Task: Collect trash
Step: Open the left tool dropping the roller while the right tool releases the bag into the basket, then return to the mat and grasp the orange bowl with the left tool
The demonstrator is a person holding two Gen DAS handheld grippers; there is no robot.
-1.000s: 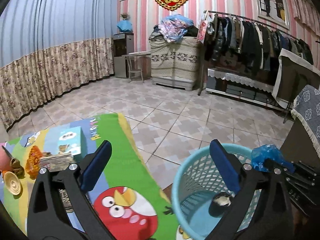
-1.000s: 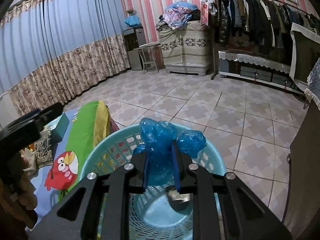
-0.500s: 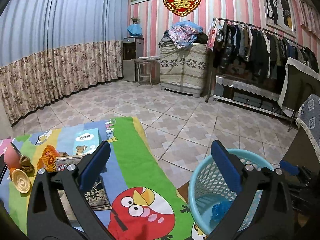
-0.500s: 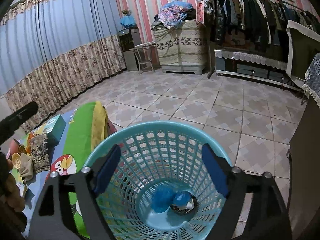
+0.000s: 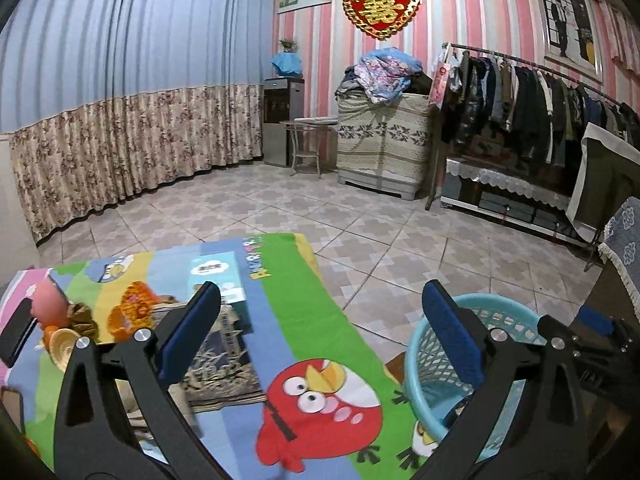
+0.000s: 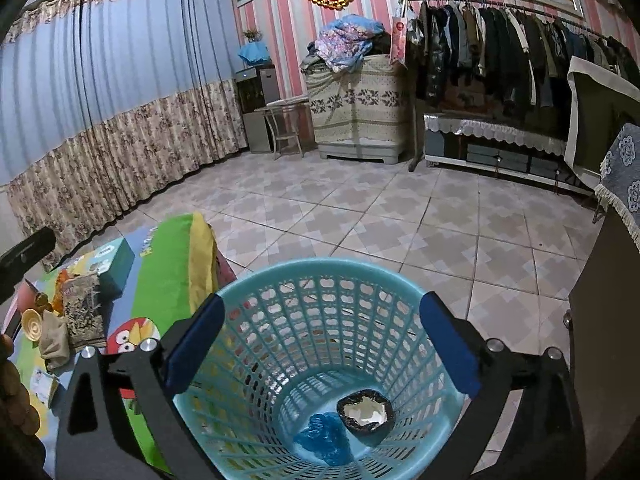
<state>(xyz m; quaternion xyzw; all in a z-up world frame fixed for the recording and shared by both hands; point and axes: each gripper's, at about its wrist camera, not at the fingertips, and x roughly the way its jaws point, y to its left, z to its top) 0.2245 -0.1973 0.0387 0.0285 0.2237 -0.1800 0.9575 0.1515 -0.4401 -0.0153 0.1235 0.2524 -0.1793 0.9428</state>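
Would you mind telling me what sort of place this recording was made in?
Most likely a lived-in room at home: a full clothes rack along the striped wall, long curtains, and a cartoon bedspread beside a laundry-style basket.

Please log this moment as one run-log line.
right gripper: opening, empty, over light-blue plastic mesh basket | crumpled blue plastic bag: in basket | left gripper: open, empty, above cartoon-print tablecloth
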